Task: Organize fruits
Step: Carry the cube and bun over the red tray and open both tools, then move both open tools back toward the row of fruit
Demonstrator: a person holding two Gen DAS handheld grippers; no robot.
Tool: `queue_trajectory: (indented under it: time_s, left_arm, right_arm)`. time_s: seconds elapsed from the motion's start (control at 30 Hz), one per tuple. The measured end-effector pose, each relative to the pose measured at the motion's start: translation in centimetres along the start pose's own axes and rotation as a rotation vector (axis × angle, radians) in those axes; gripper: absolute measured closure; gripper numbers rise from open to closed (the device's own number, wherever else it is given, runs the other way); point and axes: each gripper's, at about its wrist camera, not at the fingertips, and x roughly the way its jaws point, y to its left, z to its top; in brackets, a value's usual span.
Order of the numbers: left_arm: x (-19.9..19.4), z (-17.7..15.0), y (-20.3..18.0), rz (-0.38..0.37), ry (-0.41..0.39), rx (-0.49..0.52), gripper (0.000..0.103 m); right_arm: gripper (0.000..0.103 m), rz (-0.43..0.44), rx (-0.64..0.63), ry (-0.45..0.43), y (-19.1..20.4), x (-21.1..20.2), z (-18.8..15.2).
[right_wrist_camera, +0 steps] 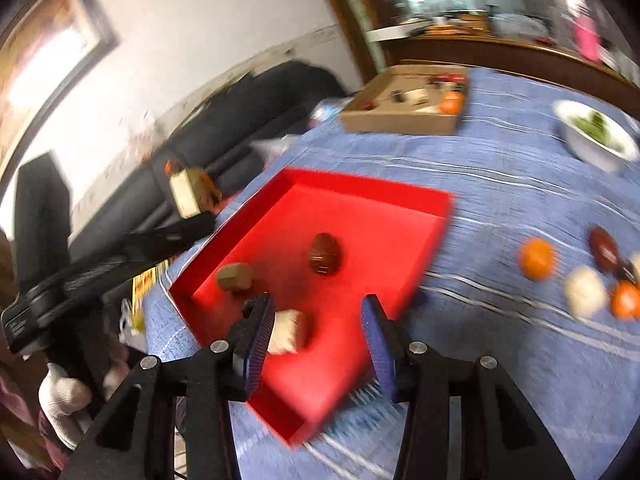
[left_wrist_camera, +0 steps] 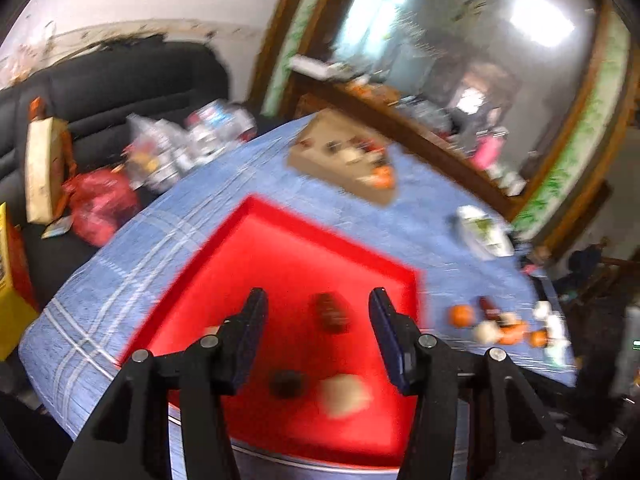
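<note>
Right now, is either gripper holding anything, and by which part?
Nothing is held. The left gripper and right gripper are both open and empty above the red tray; the fruit in it lies loose.

Pale fruit (right_wrist_camera: 286, 332) partly hidden behind right tongs (right_wrist_camera: 316, 326) finger.

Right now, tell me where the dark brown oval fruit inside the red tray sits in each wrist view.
Left wrist view: dark brown oval fruit lies lower centre, between the open left gripper fingers.
Right wrist view: it lies at picture centre, beyond the open right gripper.
Shared landmark: the red tray on the blue cloth.
</note>
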Motion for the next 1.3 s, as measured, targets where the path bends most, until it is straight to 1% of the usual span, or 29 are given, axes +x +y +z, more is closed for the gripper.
queue_trajectory:
  time_s: [0.1, 0.2, 0.23, 0.27, 0.33, 0.47, 0.53, 0.6, 0.63, 0.73, 0.77, 0.8, 0.83, 0.9, 0.93, 0.97, 1.0, 1.03, 1.07, 1.1, 1.17, 1.23, 1.3]
  left_arm:
    - [-2.2, 0.0, -3.4, -0.101, -0.027, 0.025, 0.051]
    - [-4.0, 0.2, -6.9, -0.227, -0.026, 0.031, 0.051]
    - [-4.5, 0.3, -7.9, -0.255, -0.025, 0.035, 0.051]
    - [-5.3, 0.5, -9.2, -0.292, -0.027, 0.045, 0.051]
    - [-6.7, 0.8, -11.3, -0.335, -0.033, 0.071, 0.051]
    - [-10.5, 2.5, -15.2, -0.39, -0.061, 0.156, 0.051]
    - [-12.7, 3.8, -16.5, -0.386, -0.096, 0.203, 0.05]
    - [-15.1, 5.5, -17.6, -0.363, -0.144, 0.259, 0.046]
    - [-16.0, 6.2, -18.1, -0.352, -0.164, 0.278, 0.046]
    - [-18.5, 10.0, -19.1, -0.301, -0.235, 0.324, 0.045]
    - [-18.9, 11.2, -19.1, -0.283, -0.245, 0.325, 0.045]
    - [-19.0, 12.4, -19.2, -0.271, -0.251, 0.323, 0.045]
    - [-19.1, 14.0, -19.2, -0.255, -0.253, 0.323, 0.045]
    - [-19.0, 15.7, -19.1, -0.219, -0.248, 0.337, 0.045]
    - [-18.8, 16.3, -19.0, -0.196, -0.255, 0.345, 0.043]
    - [-18.5, 16.7, -18.8, -0.168, -0.271, 0.359, 0.04]
    - [-17.9, 16.7, -18.6, -0.152, -0.282, 0.374, 0.032]
    - [-17.5, 16.7, -18.5, -0.147, -0.285, 0.386, 0.028]
    - [-16.4, 16.1, -18.1, -0.145, -0.283, 0.392, 0.027]
    - [-15.2, 15.5, -17.6, -0.151, -0.276, 0.389, 0.027]
    - [-13.0, 13.8, -16.7, -0.179, -0.244, 0.387, 0.027]
    - [-10.1, 11.8, -16.1, -0.21, -0.183, 0.384, 0.027]
    - [-6.6, 9.7, -15.8, -0.249, -0.108, 0.387, 0.027]
  right_arm:
    - [0.054, -0.039, 0.068, -0.043, -2.9, -4.5, -1.0]
    - [0.054, -0.048, 0.154, -0.075, -6.2, -9.2, -1.9]
    - [0.054, -0.057, 0.169, -0.084, -6.9, -10.4, -2.1]
    - [0.054, -0.081, 0.187, -0.103, -7.8, -12.5, -2.4]
    - [0.054, -0.122, 0.192, -0.132, -8.5, -15.6, -2.8]
    - [0.054, -0.25, 0.17, -0.189, -9.1, -23.6, -2.8]
    - [0.054, -0.328, 0.155, -0.233, -8.8, -28.7, -1.9]
    - [0.054, -0.394, 0.145, -0.285, -8.4, -33.3, -0.6]
    - [0.054, -0.429, 0.14, -0.309, -8.0, -35.6, 0.2]
    - [0.054, -0.53, 0.108, -0.392, -6.3, -42.8, 3.3]
    - [0.054, -0.593, 0.095, -0.428, -5.5, -45.7, 4.9]
    - [0.054, -0.633, 0.093, -0.45, -4.9, -47.4, 6.0]
    - [0.054, -0.683, 0.098, -0.481, -4.3, -50.0, 7.7]
    - [0.054, -0.749, 0.119, -0.522, -3.3, -53.6, 10.1]
    - [0.049, -0.811, 0.127, -0.553, -2.7, -55.6, 11.3]
    - [0.038, -0.872, 0.128, -0.575, -2.2, -56.8, 12.1]
    - [0.032, -0.909, 0.129, -0.583, -2.0, -57.1, 12.7]
    - [0.028, -0.938, 0.132, -0.58, -2.1, -57.2, 12.9]
    - [0.028, -0.949, 0.14, -0.556, -2.5, -56.3, 12.9]
    - [0.028, -0.942, 0.141, -0.533, -3.1, -55.2, 12.6]
    - [0.026, -0.911, 0.132, -0.459, -4.6, -50.8, 11.1]
    - [0.026, -0.849, 0.124, -0.374, -6.7, -45.3, 9.0]
    - [0.026, -0.725, 0.122, -0.275, -9.1, -37.6, 6.1]
